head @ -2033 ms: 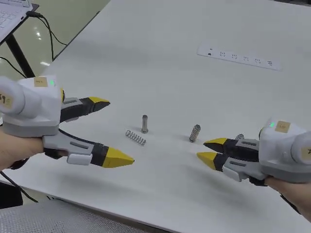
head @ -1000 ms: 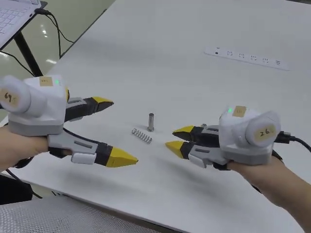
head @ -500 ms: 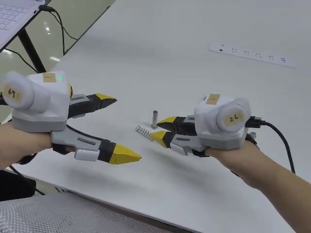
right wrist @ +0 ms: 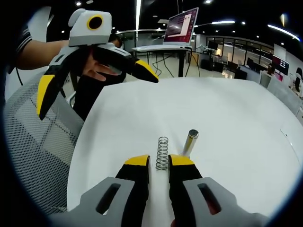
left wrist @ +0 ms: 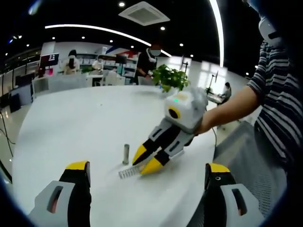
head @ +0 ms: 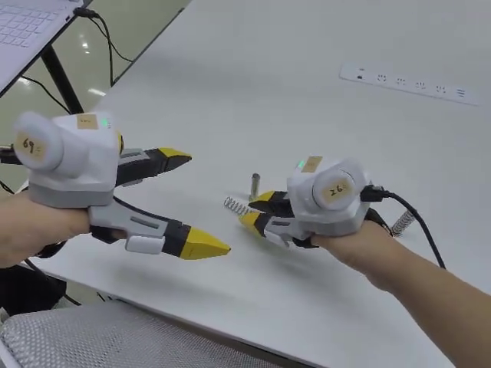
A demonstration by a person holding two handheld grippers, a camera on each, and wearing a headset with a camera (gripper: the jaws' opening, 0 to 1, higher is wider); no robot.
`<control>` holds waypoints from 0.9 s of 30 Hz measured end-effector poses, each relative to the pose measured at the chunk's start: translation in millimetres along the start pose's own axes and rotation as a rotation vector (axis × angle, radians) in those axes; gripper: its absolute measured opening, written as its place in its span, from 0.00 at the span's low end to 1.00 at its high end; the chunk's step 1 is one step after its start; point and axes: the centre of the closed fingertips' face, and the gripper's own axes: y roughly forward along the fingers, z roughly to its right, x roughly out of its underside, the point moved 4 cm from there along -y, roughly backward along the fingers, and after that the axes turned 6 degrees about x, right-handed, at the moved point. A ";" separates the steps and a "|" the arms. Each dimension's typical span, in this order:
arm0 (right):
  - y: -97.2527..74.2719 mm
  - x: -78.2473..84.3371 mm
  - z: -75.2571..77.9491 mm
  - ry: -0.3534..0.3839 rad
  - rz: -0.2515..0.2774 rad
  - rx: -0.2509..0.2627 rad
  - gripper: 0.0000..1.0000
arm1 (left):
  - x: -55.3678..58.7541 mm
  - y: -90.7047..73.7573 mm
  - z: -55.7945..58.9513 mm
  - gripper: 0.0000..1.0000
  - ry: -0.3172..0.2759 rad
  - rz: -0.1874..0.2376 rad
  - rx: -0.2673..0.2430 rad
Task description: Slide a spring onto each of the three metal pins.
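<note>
On the near bench (head: 307,115), the right gripper (head: 255,208) has swung in from 3 o'clock, its narrowly parted jaws now astride the loose spring (head: 234,205) lying at 8 o'clock of the bare pin (head: 255,185), seemingly ready to pinch; the left gripper (head: 201,203) waits wide open, empty.

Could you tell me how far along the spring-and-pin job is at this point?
Done: uncertain; a second spring shows beyond the right gripper, but I cannot tell whether it sits on a pin. In hand: that gripper's slightly open jaws flank the end of the loose spring, not yet gripped; the left gripper hovers open. Left: the bare metal pin beside it needs its spring.
</note>
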 end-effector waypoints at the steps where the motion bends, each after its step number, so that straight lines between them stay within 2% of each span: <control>1: 1.1 0.2 0.9 0.002 0.002 0.002 0.13 | 0.5 -0.3 0.3 0.98 -0.002 0.000 0.000; 11: 7.4 5.1 4.9 0.000 -0.017 0.004 0.11 | 3.3 -0.5 0.3 0.98 -0.012 -0.002 0.000; 14: 7.8 9.0 2.7 -0.045 -0.021 -0.001 0.08 | 3.6 0.7 0.6 0.98 -0.011 -0.005 0.002; 17: 6.5 7.4 1.4 -0.053 -0.017 -0.008 0.08 | 3.2 2.5 1.4 0.98 -0.011 -0.008 0.005; 27: -24.1 0.3 1.6 -0.080 0.015 -0.023 0.07 | -2.7 13.0 7.7 0.97 0.000 -0.012 0.028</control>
